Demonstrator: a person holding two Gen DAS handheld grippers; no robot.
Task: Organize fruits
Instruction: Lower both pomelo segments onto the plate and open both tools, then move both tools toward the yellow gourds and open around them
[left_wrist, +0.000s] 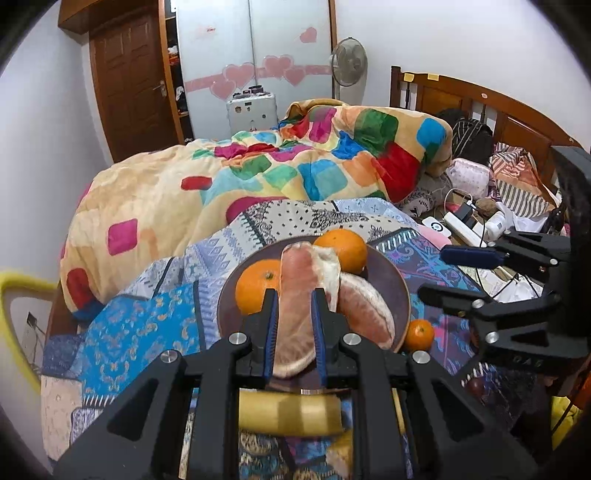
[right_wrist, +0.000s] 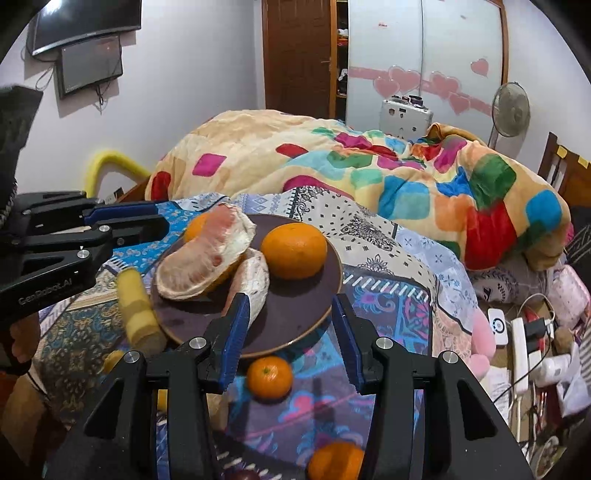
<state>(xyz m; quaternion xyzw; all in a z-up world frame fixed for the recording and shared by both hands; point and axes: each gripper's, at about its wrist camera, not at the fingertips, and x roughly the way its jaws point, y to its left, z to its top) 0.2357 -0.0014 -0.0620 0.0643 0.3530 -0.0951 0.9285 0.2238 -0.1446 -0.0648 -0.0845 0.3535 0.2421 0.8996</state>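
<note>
A dark brown plate (left_wrist: 391, 280) (right_wrist: 295, 314) on the patterned bedspread holds two oranges (left_wrist: 255, 284) (right_wrist: 293, 251) and two peeled pomelo segments. My left gripper (left_wrist: 293, 295) is shut on one pomelo segment (left_wrist: 297, 295) (right_wrist: 207, 258), holding it over the plate. The other segment (left_wrist: 365, 306) (right_wrist: 255, 280) lies on the plate. My right gripper (right_wrist: 290, 306) is open and empty above a small tangerine (right_wrist: 269, 376) (left_wrist: 419, 334) in front of the plate. A banana (left_wrist: 288, 411) (right_wrist: 138, 310) lies beside the plate.
Another orange (right_wrist: 334, 461) lies near the bottom edge. A colourful quilt (left_wrist: 258, 177) is heaped behind the plate. A power strip, cables and chargers (right_wrist: 524, 343) clutter the right side. The wooden headboard (left_wrist: 480, 103) stands at far right.
</note>
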